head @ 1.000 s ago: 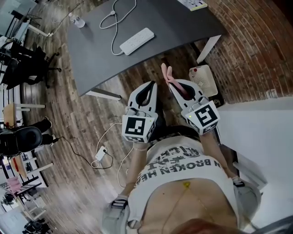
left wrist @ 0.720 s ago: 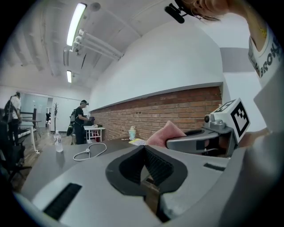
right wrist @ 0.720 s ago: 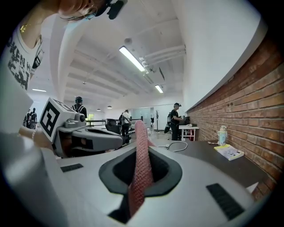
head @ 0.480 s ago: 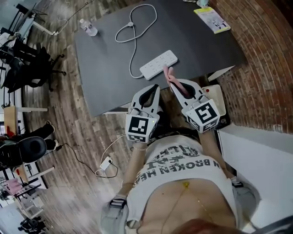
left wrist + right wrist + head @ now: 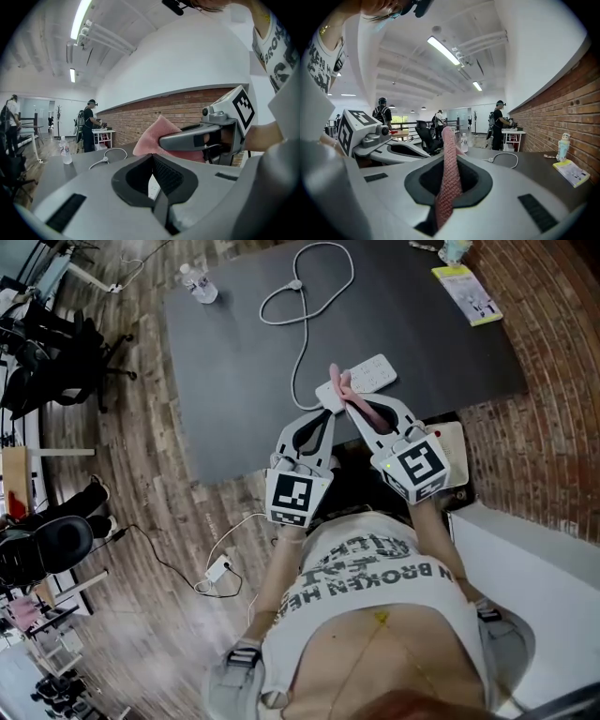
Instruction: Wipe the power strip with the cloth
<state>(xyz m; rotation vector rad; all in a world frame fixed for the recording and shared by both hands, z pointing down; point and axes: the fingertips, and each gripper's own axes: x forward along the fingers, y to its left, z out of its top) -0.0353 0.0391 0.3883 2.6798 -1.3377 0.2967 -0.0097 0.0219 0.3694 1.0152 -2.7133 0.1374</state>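
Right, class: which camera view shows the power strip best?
The head view: the white power strip lies in plain sight on the dark table, its near end behind the pink cloth. The left and right gripper views show only its cable; their own jaws largely hide the strip.

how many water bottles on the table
1: a clear water bottle stands near the far left corner of the grey table, well away from the power strip. The table's far edge is cut off, so another could be hidden.
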